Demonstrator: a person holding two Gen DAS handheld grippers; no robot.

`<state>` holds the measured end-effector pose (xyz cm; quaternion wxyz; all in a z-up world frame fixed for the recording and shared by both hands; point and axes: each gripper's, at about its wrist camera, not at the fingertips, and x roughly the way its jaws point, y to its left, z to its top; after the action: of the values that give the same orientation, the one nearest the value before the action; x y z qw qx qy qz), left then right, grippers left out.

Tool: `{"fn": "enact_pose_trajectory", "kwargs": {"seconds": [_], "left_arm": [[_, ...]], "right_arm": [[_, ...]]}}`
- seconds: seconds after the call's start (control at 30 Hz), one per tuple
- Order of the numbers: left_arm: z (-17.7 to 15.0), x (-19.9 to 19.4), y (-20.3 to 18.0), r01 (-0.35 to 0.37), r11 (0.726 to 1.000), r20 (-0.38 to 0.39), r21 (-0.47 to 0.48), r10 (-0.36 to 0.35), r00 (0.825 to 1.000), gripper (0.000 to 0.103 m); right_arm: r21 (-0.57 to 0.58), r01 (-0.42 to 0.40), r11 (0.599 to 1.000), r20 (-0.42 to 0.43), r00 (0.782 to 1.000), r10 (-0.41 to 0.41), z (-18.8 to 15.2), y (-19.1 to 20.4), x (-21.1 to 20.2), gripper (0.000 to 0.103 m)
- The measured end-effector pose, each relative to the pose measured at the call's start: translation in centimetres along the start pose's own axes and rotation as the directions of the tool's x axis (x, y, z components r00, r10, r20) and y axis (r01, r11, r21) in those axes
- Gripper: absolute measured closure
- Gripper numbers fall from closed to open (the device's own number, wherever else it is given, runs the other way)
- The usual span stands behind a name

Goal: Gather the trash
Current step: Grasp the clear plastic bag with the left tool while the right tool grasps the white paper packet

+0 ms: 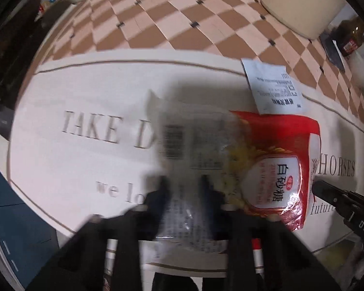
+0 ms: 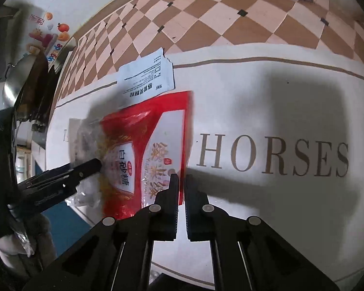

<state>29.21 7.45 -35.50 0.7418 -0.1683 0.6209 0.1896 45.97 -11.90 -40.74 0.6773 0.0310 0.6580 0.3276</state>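
My left gripper is shut on a clear plastic wrapper with a barcode and holds it, blurred, above a white mat. A red sugar bag hangs with it on its right side. In the right wrist view the red bag stands tilted, the clear wrapper to its left and the left gripper against it. My right gripper is shut on the red bag's lower right edge. A white paper sachet lies at the mat's far edge; it also shows in the right wrist view.
The white mat with grey lettering lies on a brown and pink checkered floor. A cream bin and a brown bottle stand at the far right. A steel pot is at the left. Blue floor borders the mat.
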Motion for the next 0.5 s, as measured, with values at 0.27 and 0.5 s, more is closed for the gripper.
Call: {"fn": "enact_pose_trajectory", "kwargs": {"seconds": [0.27,0.5], "left_arm": [[-3.6,-6.5,6.5,-0.091,0.987,0.107,-0.135,0.106,0.989,0.094],[-2.6,-6.0,11.8,-0.291,0.912,0.093,-0.289,0.329,0.94,0.094]], "right_arm": [[0.048,-0.023,0.999,0.009,1.0,0.023,2.5,0.3,-1.4,0.081],[-0.035,0.007,0.999,0.082,0.997,-0.004,9.3,5.8,0.7,0.027]]}}
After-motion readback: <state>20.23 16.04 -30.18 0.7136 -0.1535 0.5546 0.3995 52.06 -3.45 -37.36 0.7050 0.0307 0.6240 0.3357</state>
